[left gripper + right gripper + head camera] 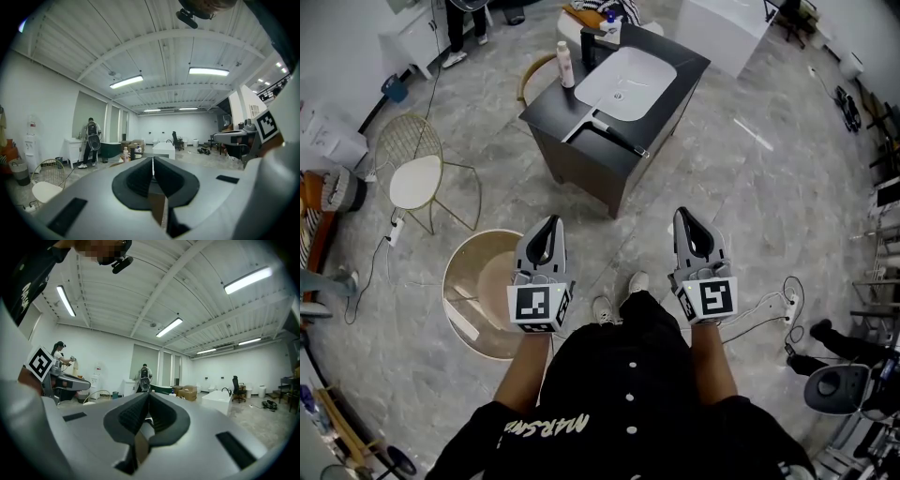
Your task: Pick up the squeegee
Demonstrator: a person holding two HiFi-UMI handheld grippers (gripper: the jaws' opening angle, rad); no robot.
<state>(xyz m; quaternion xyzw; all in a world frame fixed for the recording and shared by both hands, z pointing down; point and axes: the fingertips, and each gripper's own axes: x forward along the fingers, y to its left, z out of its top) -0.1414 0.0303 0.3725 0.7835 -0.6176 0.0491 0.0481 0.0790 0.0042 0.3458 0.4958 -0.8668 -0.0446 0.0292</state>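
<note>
Left gripper (546, 231), right gripper (690, 223) (jaws together); squeegee (614, 131) well ahead

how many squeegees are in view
1. The squeegee lies on the black vanity top, on the near side of the white basin. More could be hidden behind it.

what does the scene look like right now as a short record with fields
squeegee: lying on the black vanity top, at the near edge of the white basin, untouched
left gripper: fingers together, empty
right gripper: fingers together, empty
gap: bare floor between both grippers and the vanity
bottle: upright on the vanity, left of the basin
nearby: wire chair, round table at left
</note>
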